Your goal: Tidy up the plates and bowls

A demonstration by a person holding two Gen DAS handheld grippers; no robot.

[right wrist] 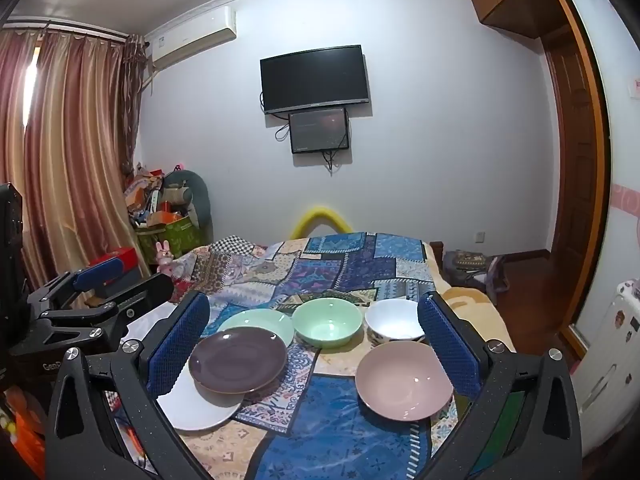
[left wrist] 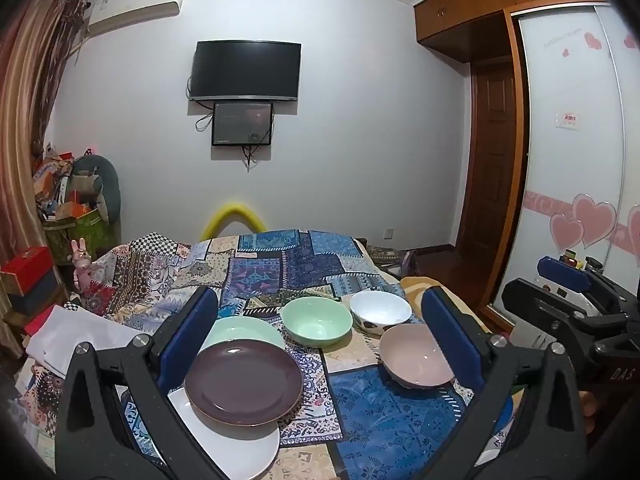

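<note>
In the left wrist view the left gripper (left wrist: pixel 320 344) hangs with its jaws wide apart and empty over the patchwork cloth (left wrist: pixel 372 412); the purple plate (left wrist: pixel 243 382) overlaps a white plate (left wrist: pixel 236 448) and a green plate (left wrist: pixel 240 330), so lifting it carelessly could drag either one.

In the right wrist view the right gripper (right wrist: pixel 314 344) is likewise spread and empty, and right of the purple plate (right wrist: pixel 236 366) the pink bowl (right wrist: pixel 404 378) touches the white bowl (right wrist: pixel 394 322), with the green bowl (right wrist: pixel 327 322) just beyond; on soft bedding a nudge may tip them.

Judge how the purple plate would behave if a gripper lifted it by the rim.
The purple plate looks rigid and glazed, with glare on it, so probably slippery. It rests partly on the white plate and overlaps the green plate, so lifting may nudge them. Likely breakable.
</note>
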